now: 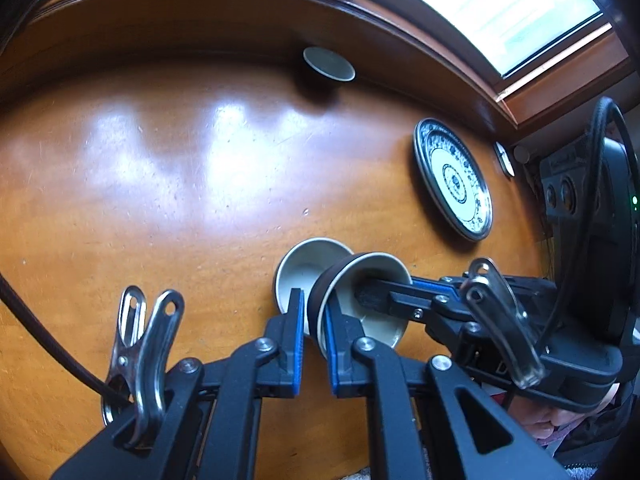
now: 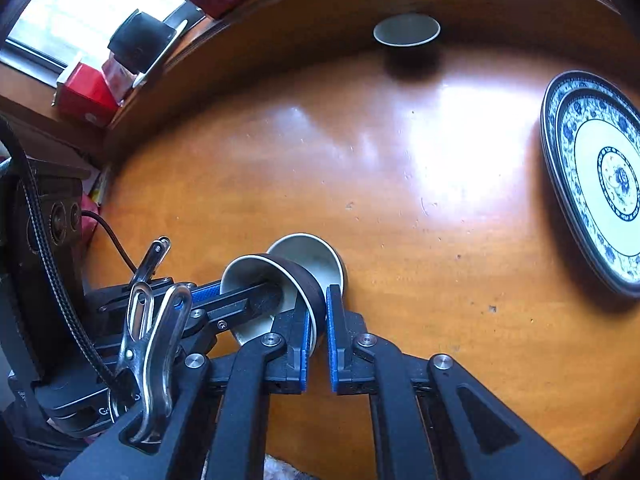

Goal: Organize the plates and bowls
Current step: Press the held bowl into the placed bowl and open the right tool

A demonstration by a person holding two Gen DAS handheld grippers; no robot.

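Two small dark bowls with pale insides lie on the round wooden table near its front edge. One bowl [image 1: 300, 268] [image 2: 316, 252] rests on the table. The other bowl [image 1: 360, 300] [image 2: 276, 284] is tilted on its side against it. My left gripper [image 1: 314, 316] and my right gripper [image 2: 318, 316] both pinch the wall of this tilted bowl, one finger inside and one outside. A third bowl [image 1: 329, 64] [image 2: 407, 30] stands at the far edge. A stack of blue-and-white plates [image 1: 454, 178] [image 2: 600, 176] lies at the right.
The table [image 1: 200, 168] has a raised dark rim. Beyond it are a window, red boxes [image 2: 86, 94] and a black box [image 2: 140, 40] on the sill. A black cable [image 1: 48, 344] crosses the left front.
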